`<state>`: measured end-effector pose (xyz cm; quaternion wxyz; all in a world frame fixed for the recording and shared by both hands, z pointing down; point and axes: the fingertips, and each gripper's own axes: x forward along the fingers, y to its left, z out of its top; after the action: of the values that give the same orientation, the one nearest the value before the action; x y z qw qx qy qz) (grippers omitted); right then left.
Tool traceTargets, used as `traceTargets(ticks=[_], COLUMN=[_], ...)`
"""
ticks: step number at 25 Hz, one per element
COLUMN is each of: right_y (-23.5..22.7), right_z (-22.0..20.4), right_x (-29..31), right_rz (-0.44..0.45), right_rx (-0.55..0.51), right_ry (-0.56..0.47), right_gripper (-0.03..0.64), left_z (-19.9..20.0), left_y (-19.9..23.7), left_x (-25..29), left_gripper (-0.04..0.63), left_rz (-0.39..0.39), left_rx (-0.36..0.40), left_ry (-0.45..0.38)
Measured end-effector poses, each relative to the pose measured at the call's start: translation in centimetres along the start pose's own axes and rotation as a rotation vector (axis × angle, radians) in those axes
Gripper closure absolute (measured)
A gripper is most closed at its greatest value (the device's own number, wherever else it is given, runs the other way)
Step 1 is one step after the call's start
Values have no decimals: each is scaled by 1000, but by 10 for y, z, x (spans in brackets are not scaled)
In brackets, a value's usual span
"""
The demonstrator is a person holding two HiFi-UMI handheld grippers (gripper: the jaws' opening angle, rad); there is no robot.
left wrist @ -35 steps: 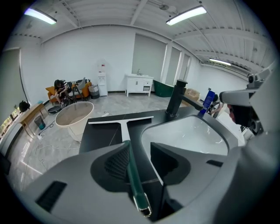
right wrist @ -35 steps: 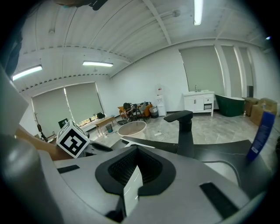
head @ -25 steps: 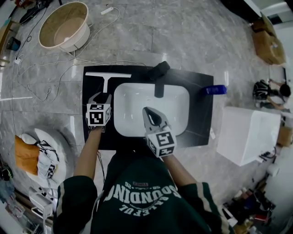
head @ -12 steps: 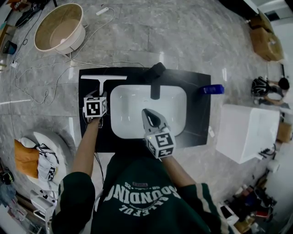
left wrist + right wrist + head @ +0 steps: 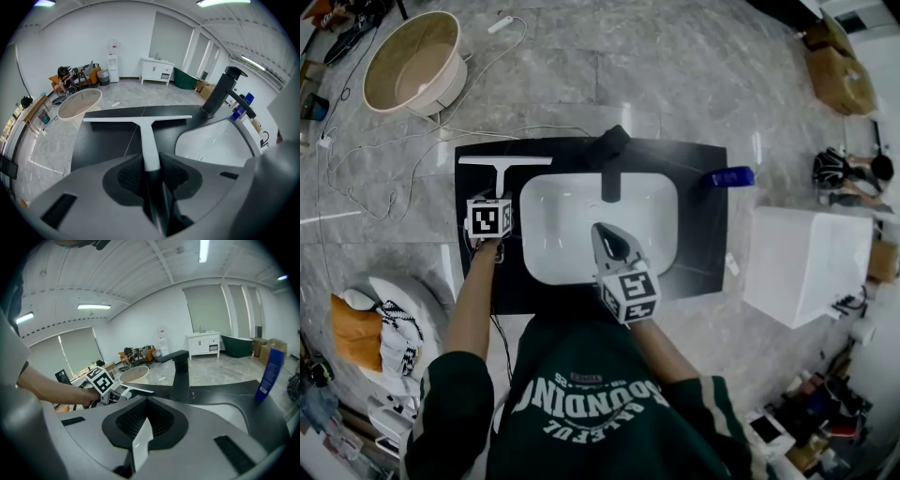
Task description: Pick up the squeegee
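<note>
The white squeegee [image 5: 501,162] lies flat on the black counter [image 5: 705,246], left of the sink, blade at the far side and handle toward me. My left gripper [image 5: 498,196] points steeply down over the handle. In the left gripper view the squeegee [image 5: 140,119] runs straight into my left gripper [image 5: 151,165]; the jaws are closing and both pads sit against the handle's sides. My right gripper [image 5: 603,232] hovers above the white basin [image 5: 567,230], shut, with nothing in it; the right gripper view shows my right gripper [image 5: 140,431] the same way.
A black faucet [image 5: 609,156] stands at the basin's far edge and a blue bottle [image 5: 729,175] at the counter's right end. A beige tub [image 5: 409,62] and cables lie on the floor at upper left. A white box [image 5: 806,266] stands to the right.
My left gripper has moved forward and down onto the squeegee handle, its jaws now hidden under the marker cube. The right gripper has stayed over the basin.
</note>
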<state>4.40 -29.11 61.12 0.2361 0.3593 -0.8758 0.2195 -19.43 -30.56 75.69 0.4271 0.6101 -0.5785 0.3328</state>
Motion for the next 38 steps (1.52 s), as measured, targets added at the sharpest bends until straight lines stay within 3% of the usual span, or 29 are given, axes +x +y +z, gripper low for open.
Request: traceTargets(ticks=[9,21,38], right_y=[0,11,23], right_z=[-2,5,61], right_x=[-7,-14,-31], right_rz=[-8,19,69], right_rx=[5,-19,-108], right_ry=[-9,-41,-177], right_gripper=[615,615,615], left_z=[-1,10,35], left_y=[4,-6,-38], left_x=[-2,-43,-179], left_gripper=[508,508,508], left_rz=[2,9,42], left_rx=[-78,-68,-27], left_ry=[-46,-158,-430])
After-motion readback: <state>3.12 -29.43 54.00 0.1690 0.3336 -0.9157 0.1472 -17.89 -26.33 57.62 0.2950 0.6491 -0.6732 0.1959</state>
